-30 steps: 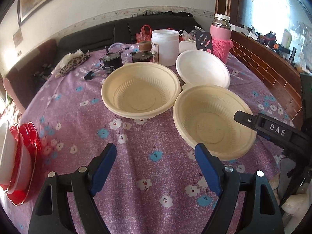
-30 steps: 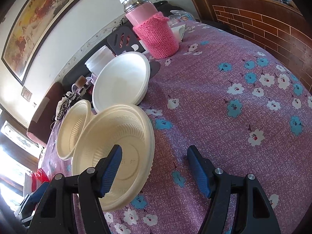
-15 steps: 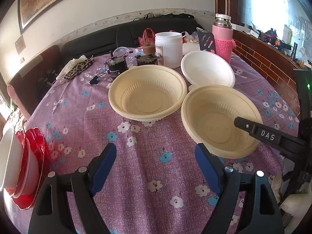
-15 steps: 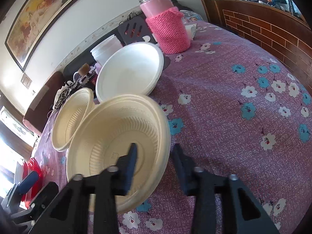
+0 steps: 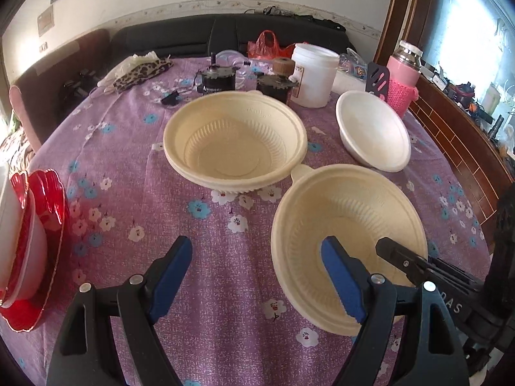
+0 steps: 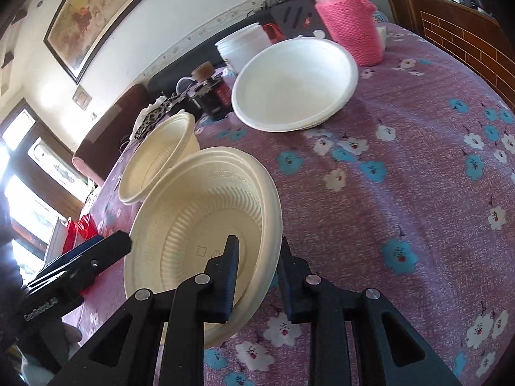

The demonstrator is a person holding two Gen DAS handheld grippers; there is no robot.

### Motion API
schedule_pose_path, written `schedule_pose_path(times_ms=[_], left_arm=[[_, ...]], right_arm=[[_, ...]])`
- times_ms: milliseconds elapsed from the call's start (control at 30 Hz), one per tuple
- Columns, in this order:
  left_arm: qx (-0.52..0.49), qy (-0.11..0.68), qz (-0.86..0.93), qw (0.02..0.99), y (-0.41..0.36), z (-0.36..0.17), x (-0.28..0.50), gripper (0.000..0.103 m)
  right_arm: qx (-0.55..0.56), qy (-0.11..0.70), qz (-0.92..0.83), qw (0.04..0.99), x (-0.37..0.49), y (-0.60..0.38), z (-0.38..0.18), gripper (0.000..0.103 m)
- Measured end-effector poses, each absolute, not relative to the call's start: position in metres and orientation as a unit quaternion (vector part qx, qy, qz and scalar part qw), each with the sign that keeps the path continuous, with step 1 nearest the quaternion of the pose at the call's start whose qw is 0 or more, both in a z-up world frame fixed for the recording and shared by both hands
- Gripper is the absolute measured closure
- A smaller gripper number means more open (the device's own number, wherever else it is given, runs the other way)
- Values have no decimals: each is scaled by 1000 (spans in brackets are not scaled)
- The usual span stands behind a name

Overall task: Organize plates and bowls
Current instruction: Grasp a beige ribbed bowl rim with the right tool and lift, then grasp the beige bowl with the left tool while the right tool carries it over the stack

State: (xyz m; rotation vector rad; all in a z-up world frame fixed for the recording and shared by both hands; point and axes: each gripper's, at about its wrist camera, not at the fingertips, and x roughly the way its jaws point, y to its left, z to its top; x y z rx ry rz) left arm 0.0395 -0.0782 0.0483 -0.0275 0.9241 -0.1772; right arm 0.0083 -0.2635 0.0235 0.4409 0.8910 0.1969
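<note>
Left wrist view: left gripper (image 5: 257,273) wide open over the purple floral tablecloth (image 5: 135,167), empty; near cream ribbed plastic bowl (image 5: 349,241) just beside the far cream bowl (image 5: 235,146).

Right wrist view: right gripper (image 6: 257,267) closing on the near bowl's rim, pads probably touching already. A second ago it straddled the rim wide. Step: grasp. Next: lift, nest into far bowl.

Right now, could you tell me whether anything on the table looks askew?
Yes: the near cream ribbed plastic bowl is tipped, its rim between the closing right gripper fingers. The other cream bowl and the white foam bowl sit flat.
</note>
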Motion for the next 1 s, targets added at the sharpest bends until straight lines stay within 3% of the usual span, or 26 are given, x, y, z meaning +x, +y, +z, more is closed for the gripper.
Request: schedule_pose_path(times_ms=[267, 300, 333, 400, 700, 1000], left_arm=[[-20, 472, -98, 876, -84, 30, 57, 25], [-14, 473, -100, 875, -85, 29, 59, 44], [-3, 477, -102, 873, -88, 27, 60, 78], [2, 486, -122, 866, -92, 24, 61, 89], [-9, 460, -108, 881, -80, 52, 37, 89], [-47, 407, -90, 908, -12, 107, -6, 89]], right_arm=[[202, 423, 95, 878, 6, -262, 26, 78], [200, 424, 94, 878, 6, -261, 26, 78], [200, 425, 94, 878, 7, -259, 25, 78], [198, 426, 95, 878, 8, -256, 25, 77], [176, 414, 105, 887, 3, -242, 31, 81], [164, 379, 147, 899, -26, -186, 78, 80]])
